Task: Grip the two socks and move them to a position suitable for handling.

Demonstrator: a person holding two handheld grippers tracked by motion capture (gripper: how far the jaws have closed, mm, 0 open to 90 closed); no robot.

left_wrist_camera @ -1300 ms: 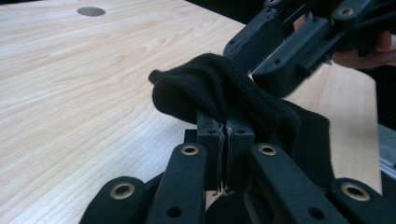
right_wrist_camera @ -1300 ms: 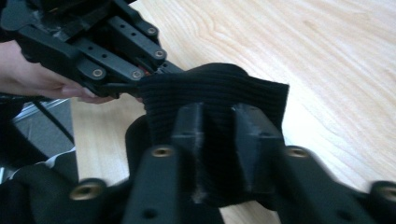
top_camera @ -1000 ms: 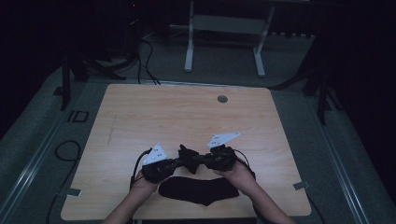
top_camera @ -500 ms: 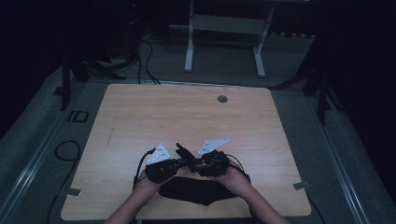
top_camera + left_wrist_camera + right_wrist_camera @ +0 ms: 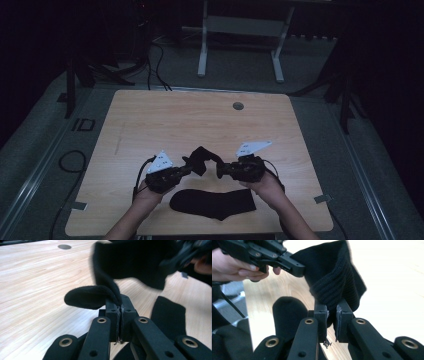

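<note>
Room is really dark around the table, so we can't make out much beyond a pale frame on the floor at 12 o'clock and some cables. Both forearms get cut off at the bottom edge of the high view. The raised sock is just a black lump from up there, and where each gripper meets it is too small to read.

The gripper views help. In the left gripper view, the left gripper has its jaws pressed together on a fold of the raised sock's edge, almost no gap. The fabric's upper part is blurred, and the other hand at 2 o'clock is a smear. In the right gripper view, the right gripper has the ribbed cuff tucked between its jaws; we see a slim gap with knit in it, so it's pinching the cuff.

Pose: the left hand and right hand sit near the table's 6 o'clock edge, grippers aimed inward at each other, the sock held between them off the wood. A second sock lies flat just below, toward 6 o'clock. There's a small round hole in the tabletop at 12 o'clock.
</note>
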